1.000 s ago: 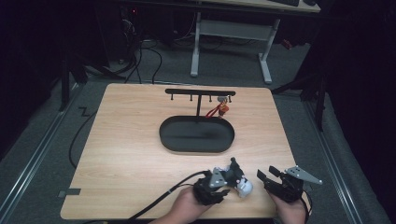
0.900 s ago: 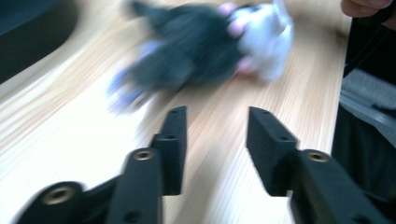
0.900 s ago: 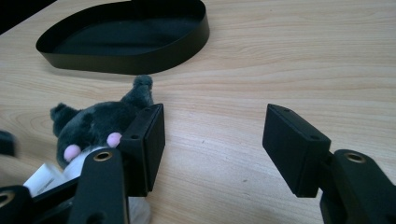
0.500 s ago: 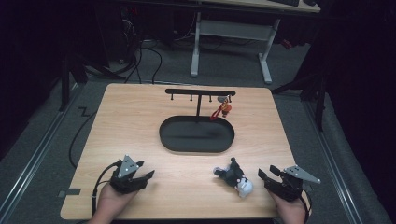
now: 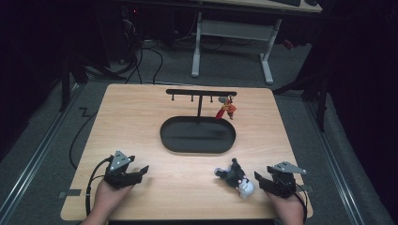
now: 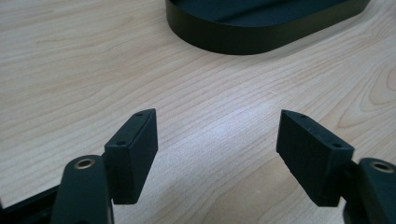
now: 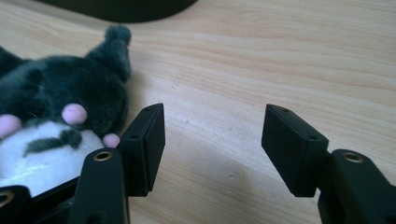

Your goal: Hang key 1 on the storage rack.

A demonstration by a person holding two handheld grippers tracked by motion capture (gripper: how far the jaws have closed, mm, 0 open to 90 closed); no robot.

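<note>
Left hand [image 5: 109, 199]: I come in from the bottom edge at the left of the table, holding my left gripper near the front left corner.
Left gripper [image 5: 136, 174]: jaws wide apart and nothing between them, just bare wood in the gap; they have just been opening. The grey three-cornered plate sits on top and the cable loops off to the left, over the table edge.
Left gripper view: my gripper [image 6: 217, 140] looks along the wood grain toward the near rim of the black tray [image 6: 261, 35], which stands well ahead of the jaws.
Table [image 5: 141, 117]: light wooden top, grain running across.
Black tray [image 5: 197, 146]: oval, dark, in the middle of the table, between my two grippers and farther back.
Rack [image 5: 201, 93]: a black bar with small hooks on one post, rising from the back of the tray.
Red charm [image 5: 226, 108]: hangs from a hook at the right end of the bar.
Plush toy [image 5: 235, 176]: dark grey and white, lying on the wood in front of the tray's right end, just beside my right gripper and well apart from my left one.
Right gripper [image 5: 263, 181]: jaws spread, pads clamped on nothing, pointing left toward the toy.
Right gripper view: the toy [image 7: 51, 112] lies outside my left jaw, right against it, pink spots on dark fur; the gap of my gripper [image 7: 212, 135] holds bare wood.
Right hand [image 5: 288, 208]: at the front right corner.
</note>
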